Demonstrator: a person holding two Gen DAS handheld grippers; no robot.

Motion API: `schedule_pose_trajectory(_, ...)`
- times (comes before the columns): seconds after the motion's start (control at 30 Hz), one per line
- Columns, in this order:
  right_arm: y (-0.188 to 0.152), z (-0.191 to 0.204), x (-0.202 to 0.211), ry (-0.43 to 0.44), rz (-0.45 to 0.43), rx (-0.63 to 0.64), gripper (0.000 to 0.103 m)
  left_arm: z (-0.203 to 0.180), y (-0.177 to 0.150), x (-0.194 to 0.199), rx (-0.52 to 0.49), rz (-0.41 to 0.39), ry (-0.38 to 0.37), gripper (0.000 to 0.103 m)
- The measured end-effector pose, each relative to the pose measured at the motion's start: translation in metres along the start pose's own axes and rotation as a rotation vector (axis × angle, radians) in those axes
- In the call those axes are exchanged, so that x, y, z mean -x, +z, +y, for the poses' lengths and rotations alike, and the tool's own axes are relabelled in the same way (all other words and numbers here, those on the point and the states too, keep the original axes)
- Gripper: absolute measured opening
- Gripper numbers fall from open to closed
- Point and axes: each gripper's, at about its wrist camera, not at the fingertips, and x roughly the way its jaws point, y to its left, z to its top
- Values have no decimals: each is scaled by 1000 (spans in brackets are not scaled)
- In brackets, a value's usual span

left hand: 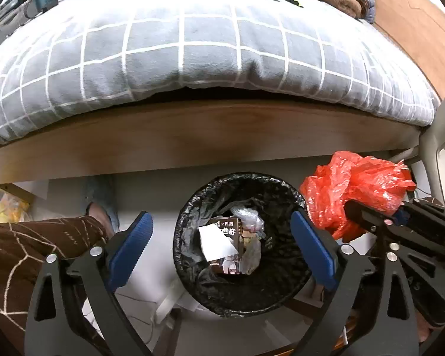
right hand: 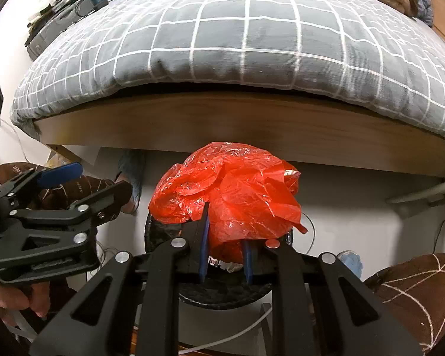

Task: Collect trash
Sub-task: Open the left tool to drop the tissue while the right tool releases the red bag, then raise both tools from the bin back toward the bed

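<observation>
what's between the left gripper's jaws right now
Nothing is gripped: the left gripper is open, and in the left wrist view the gap frames the black-lined trash bin below.

My left wrist cam sits behind the left tool (left hand: 221, 237), looking forward and down into the black-lined bin (left hand: 240, 243) on the floor, bed (left hand: 192, 56) edge filling the upper frame. The right tool (left hand: 400, 222) shows at its right edge, close by. My right wrist cam sits behind the right tool (right hand: 225, 255), same heading toward the bed (right hand: 252, 44), close over the bin (right hand: 222, 293), view mostly blocked by the red bag (right hand: 228, 190) right at the lens. The left tool (right hand: 59, 195) shows at its left edge. Shared by both: bed, bin, red bag (left hand: 353, 190), each other's tool.
</observation>
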Motion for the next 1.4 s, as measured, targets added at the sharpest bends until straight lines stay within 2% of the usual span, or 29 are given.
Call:
schedule_pose_trajectory(0.27,4,9,-9,18,21,19,20,14,-1,10,21,-16,13,97)
schedule_pose_trajectory(0.5,5,6,-10,2,15,-3,56,17,0,9,23,-15,15,97)
schedule_pose_trajectory(0.8,8,-8,-1,-74,-39,-53,86,19,3,10,40,-24,21,97)
schedule_pose_trajectory(1.0,9,-23,14,-103,-97,-86,95,21,10,19,43,-57,30,97)
schedule_pose_trajectory(1.2,20,-20,35,-164,-196,-39,95,19,21,28,40,-91,25,97)
schedule_pose_trajectory(1.4,39,-27,52,-188,-264,-45,95,15,40,31,48,-123,20,97)
